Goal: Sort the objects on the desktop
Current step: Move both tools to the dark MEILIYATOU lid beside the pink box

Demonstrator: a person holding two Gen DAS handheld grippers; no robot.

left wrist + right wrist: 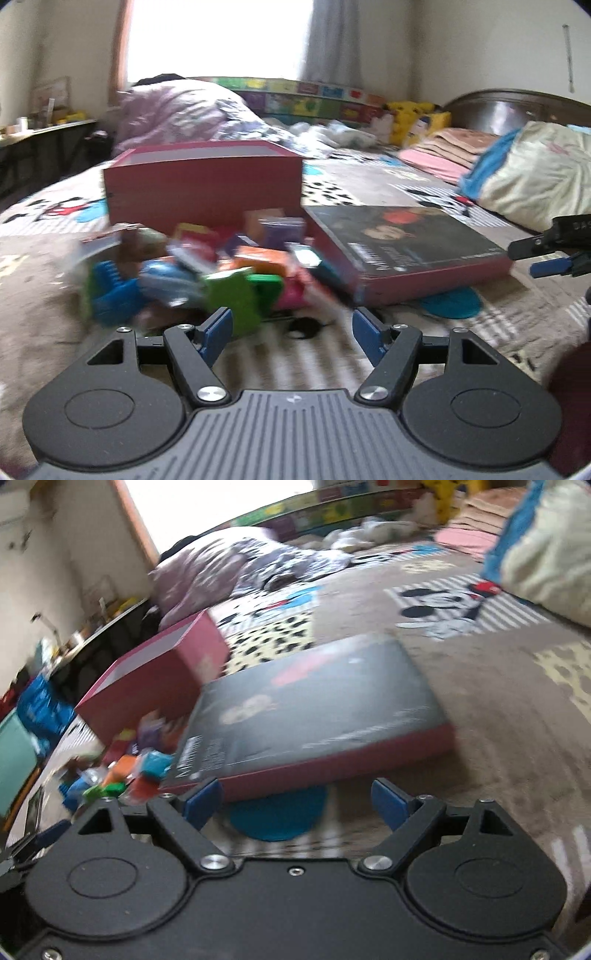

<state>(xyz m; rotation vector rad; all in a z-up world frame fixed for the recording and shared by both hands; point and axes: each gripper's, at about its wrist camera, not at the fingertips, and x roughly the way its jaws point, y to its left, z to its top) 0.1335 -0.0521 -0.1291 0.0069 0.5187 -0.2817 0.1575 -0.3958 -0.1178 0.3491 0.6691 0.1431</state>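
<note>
The left tongs (291, 328) stand wide open and hold nothing, low over the patterned bed cover (369, 184), just before the heap of small coloured plastic toys (207, 269); the right tongs (297, 805) are also spread and empty, facing the flat dark-topped pink box lid (314, 709). The toys lie loose and crowded in front of the open pink cardboard box (203, 184), so I think a closing grip may catch two pieces or push the heap apart on the soft cover. The picture is blurred, which suggests quick motion and a poor aim.
</note>
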